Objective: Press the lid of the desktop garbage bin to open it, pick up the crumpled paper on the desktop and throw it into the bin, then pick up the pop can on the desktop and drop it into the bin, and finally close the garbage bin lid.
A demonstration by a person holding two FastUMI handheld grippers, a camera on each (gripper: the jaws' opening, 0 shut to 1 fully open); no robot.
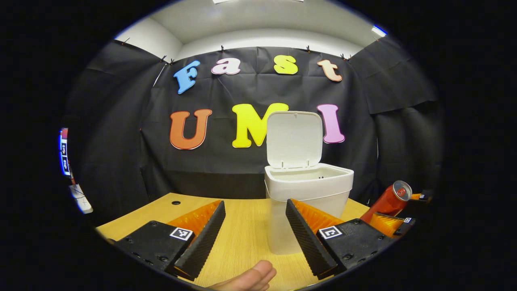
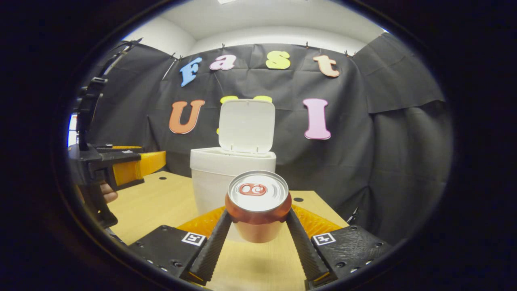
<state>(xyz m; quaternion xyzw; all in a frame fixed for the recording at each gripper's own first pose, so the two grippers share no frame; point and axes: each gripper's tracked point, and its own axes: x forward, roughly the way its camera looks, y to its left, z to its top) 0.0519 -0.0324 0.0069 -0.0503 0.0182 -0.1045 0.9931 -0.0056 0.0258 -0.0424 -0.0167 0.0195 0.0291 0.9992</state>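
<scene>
Now right gripper (image 2: 258, 238) clamps pop can (image 2: 257, 206); left gripper (image 1: 254, 236) gapes empty.

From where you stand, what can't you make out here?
- Inside of the bin: both views, its front wall hides the bottom, so the paper can't be confirmed.
- Lower part of the can: right gripper view, its top faces the camera; left gripper view, right gripper covers it.

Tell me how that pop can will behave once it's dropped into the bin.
The pop can, clamped in the right hand-held gripper, looks rigid and probably light. Its smooth metal may slip. Being round, it would likely roll if it landed on the desk instead of the bin.
</scene>
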